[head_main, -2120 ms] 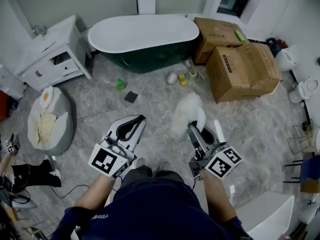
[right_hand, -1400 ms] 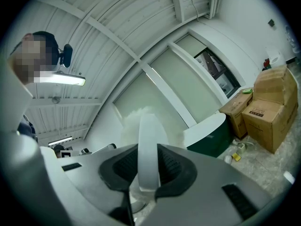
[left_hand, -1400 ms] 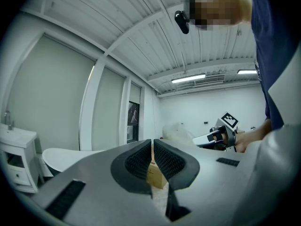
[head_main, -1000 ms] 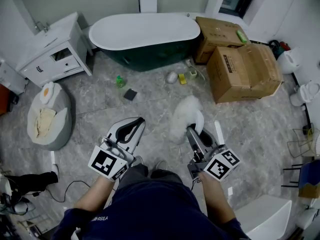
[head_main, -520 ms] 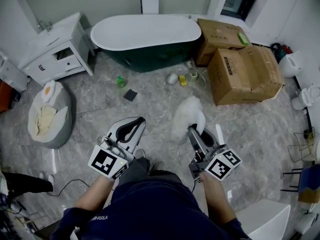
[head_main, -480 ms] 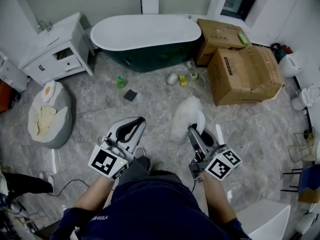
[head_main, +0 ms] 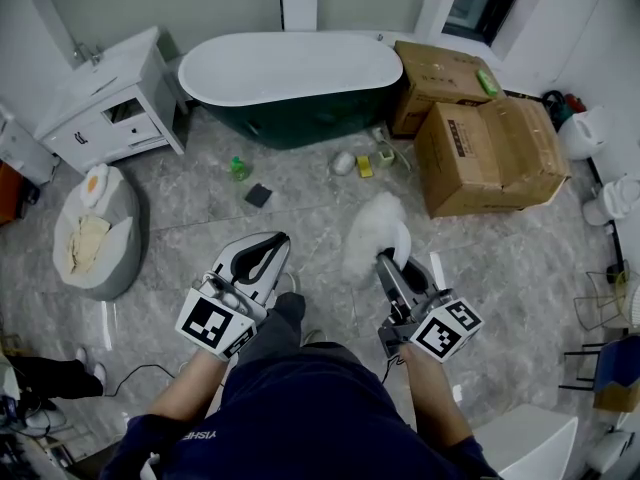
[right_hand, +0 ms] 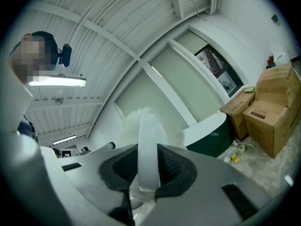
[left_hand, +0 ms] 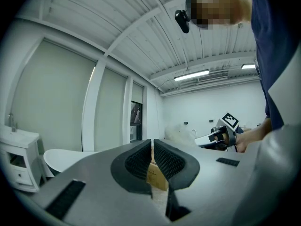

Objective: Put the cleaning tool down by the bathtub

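Observation:
My right gripper is shut on the white handle of a fluffy white cleaning tool, whose puff sticks out ahead of the jaws. In the head view the tool hangs over the grey floor, well short of the bathtub. The tub is white inside and dark green outside, and also shows in the right gripper view as the bathtub. My left gripper is held level to the left, its jaws nearly together with nothing between them.
Two cardboard boxes stand right of the tub. A white vanity cabinet stands left of it, with a beanbag below. A green bottle, a dark sponge and small items lie on the floor before the tub.
Both grippers have edged forward toward the tub with the person's step; a leg now shows between them. The tool stays in the right jaws.

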